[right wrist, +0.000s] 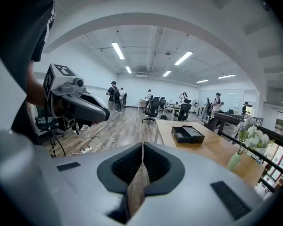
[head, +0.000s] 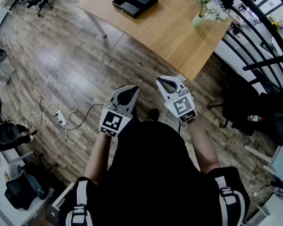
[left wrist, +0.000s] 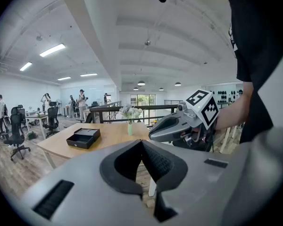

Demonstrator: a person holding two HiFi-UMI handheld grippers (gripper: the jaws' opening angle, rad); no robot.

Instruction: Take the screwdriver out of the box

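1. Left gripper (left wrist: 142,141) is up in front of the person's chest, jaws pressed together with nothing between them; right gripper (right wrist: 142,145) is just beside it, jaws likewise closed and empty
2. Black box (head: 134,1) sits open on the wooden table (head: 179,36), well apart from both grippers, with a stretch of floor (head: 61,46) between; a vase of flowers (head: 200,18) stands on the same table, apart from the box
3. Screwdriver can't be made out from here; the box is too far off and too small in every view to show what lies in it
4. This looks like the approach stage, with no reach begun yet; the next move calls for stepping up to the table, bringing one gripper over the box, parting its jaws and finding the screwdriver's handle inside
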